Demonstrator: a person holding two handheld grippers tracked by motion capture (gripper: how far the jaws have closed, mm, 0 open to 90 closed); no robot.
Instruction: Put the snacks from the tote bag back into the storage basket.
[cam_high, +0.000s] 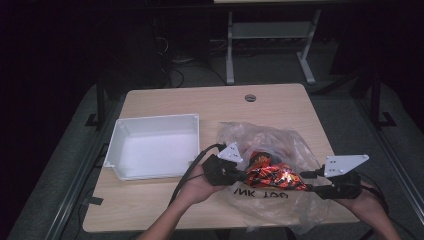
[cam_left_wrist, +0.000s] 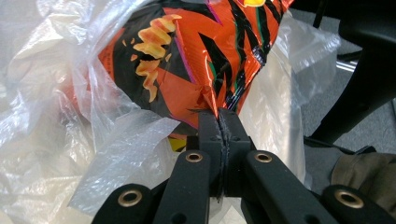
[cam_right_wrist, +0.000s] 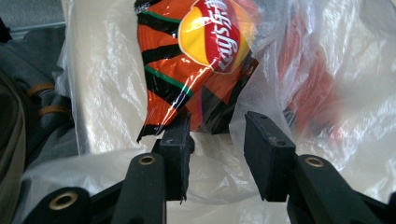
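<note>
Lower centre of the high view: orange chip bag held above the clear plastic bag on the surface. Left gripper fingers pinched tight on the bag's corner. Right gripper fingers part open, the bag's edge between them, not pressed. White bin left of centre.
</note>
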